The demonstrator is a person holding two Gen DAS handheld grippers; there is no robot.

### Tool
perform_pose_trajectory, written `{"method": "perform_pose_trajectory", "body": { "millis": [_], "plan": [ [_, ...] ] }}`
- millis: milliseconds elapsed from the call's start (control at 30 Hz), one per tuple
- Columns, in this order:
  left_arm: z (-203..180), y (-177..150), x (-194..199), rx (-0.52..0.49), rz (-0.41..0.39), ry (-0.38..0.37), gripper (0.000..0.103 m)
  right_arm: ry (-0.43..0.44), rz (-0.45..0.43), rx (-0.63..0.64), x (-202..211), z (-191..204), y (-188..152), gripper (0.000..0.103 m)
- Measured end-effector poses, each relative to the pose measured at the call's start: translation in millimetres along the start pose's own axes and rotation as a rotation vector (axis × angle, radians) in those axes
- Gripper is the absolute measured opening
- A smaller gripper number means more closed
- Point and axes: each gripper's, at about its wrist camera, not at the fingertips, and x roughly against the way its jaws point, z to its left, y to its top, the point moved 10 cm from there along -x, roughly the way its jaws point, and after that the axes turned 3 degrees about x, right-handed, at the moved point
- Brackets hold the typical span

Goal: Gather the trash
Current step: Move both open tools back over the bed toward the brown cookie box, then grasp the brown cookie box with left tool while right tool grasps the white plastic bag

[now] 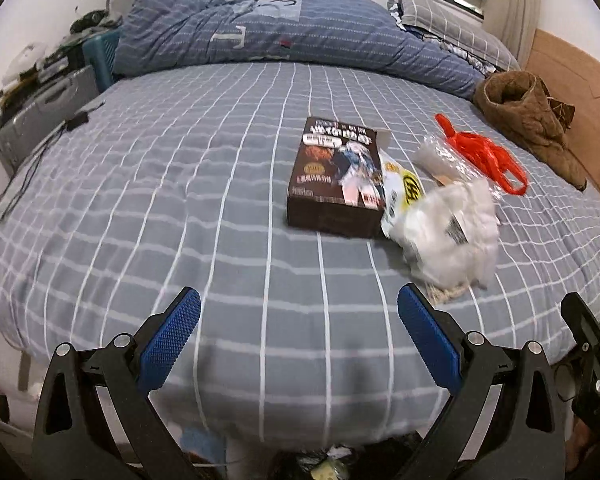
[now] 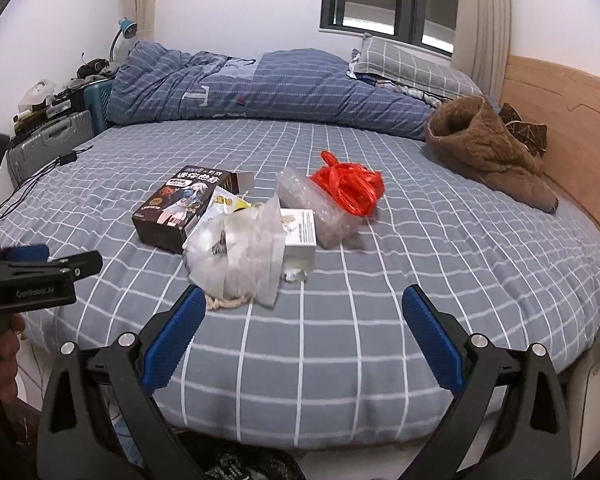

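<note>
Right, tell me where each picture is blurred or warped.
Left wrist view: the white bag is smeared with motion blur and the bed grid bulges from fisheye. Right wrist view: sharper, the brown box lettering readable, same bulge.

The bed sheet [image 2: 340,340] is matt woven cloth in a grey check, and on it the dark box [image 2: 180,208] looks like printed cardboard with a slight gloss, while just right of the box lie a crinkled white plastic bag [image 2: 236,256], a small white carton [image 2: 300,236], a cloudy clear plastic wrapper [image 2: 320,216] and a shiny red plastic bag [image 2: 352,188]. Well beyond the box, the quilt [image 2: 260,88] is soft quilted cloth, the brown garment [image 2: 484,148] fuzzy fleece, and the headboard [image 2: 560,120] smooth pale wood. Both the left gripper [image 1: 298,320] and the right gripper [image 2: 304,320] have matt black plastic arms, rough knurled blue pads [image 2: 172,340] and bright metal rivets.
</note>
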Motion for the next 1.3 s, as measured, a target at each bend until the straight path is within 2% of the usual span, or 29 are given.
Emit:
{"method": "perform_pose_trajectory", "body": {
  "millis": [267, 433, 667, 1167, 1300],
  "plan": [
    [-13.8, 38.4, -34.7, -0.023, 0.001, -0.024, 0.097, 0.007, 0.01, 0.034, -40.4, 12.4, 17.7, 0.095],
    [-23.9, 51.7, -60.4, -0.049, 0.028, -0.031, 0.097, 0.008, 0.016, 0.049, -59.9, 11.6, 24.6, 0.095],
    [-33.7, 60.2, -82.4, -0.049, 0.059, -0.059, 0.097, 0.03, 0.023, 0.051, -74.5, 10.9, 32.1, 0.095],
    [-39.7, 61.6, -117.2, -0.065, 0.099, -0.026, 0.097, 0.072, 0.068, 0.06, -88.7, 25.1, 26.2, 0.095],
    [-40.5, 59.8, -119.9, -0.045, 0.105, -0.045, 0.09, 0.083, 0.077, 0.061, -91.9, 29.4, 24.4, 0.095]
  ]
}}
